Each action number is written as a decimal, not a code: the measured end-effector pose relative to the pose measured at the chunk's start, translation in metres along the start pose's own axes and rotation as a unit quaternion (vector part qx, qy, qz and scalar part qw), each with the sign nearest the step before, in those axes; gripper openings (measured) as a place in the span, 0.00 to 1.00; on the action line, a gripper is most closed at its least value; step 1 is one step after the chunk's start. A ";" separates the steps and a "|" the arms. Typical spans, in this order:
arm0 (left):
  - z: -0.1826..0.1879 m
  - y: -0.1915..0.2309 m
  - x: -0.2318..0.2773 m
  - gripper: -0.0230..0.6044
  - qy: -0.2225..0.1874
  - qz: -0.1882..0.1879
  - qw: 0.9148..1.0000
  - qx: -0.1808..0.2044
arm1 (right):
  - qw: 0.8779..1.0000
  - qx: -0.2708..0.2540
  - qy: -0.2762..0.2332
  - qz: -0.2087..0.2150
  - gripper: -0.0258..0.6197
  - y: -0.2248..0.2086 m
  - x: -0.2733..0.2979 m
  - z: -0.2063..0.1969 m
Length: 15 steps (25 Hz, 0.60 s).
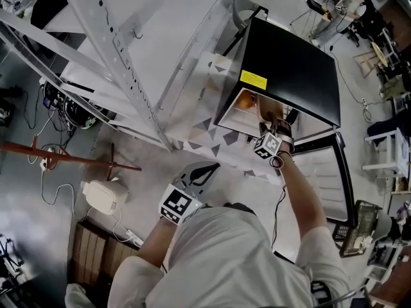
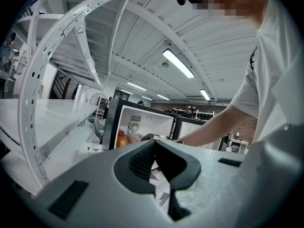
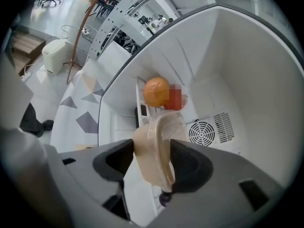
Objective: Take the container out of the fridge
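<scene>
A small black fridge stands open below me, its white inside filling the right gripper view. My right gripper reaches into it and is shut on a beige translucent container, a pad pressing on either side of it. Behind the container lie an orange and a red item, by the fan vent. From the head view the right gripper sits at the fridge mouth. My left gripper hangs back near my body, shut and empty, its tips facing the fridge.
The fridge door stands swung open to the right. A white metal frame rises to the left of the fridge. A mat with grey triangles covers the floor in front. A white appliance and cables lie at the left.
</scene>
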<state>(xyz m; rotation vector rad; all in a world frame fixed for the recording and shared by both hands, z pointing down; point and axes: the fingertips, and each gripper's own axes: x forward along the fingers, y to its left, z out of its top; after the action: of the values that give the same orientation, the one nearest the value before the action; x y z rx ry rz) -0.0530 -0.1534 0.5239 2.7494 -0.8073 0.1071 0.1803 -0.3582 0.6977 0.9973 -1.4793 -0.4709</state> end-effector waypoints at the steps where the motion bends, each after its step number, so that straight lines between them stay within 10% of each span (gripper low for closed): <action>1: 0.000 -0.001 0.000 0.04 0.000 -0.002 1.000 0.000 | 1.000 0.006 0.000 0.000 0.43 0.000 -0.002 -0.001; 15: 0.002 -0.004 0.008 0.04 -0.001 -0.025 1.000 -0.003 | 0.989 0.135 -0.061 -0.018 0.42 -0.019 -0.060 0.013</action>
<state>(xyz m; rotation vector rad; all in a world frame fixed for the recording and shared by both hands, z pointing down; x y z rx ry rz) -0.0442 -0.1544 0.5224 2.7619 -0.7387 0.0923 0.1676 -0.3245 0.6446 1.2268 -1.6681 -0.3678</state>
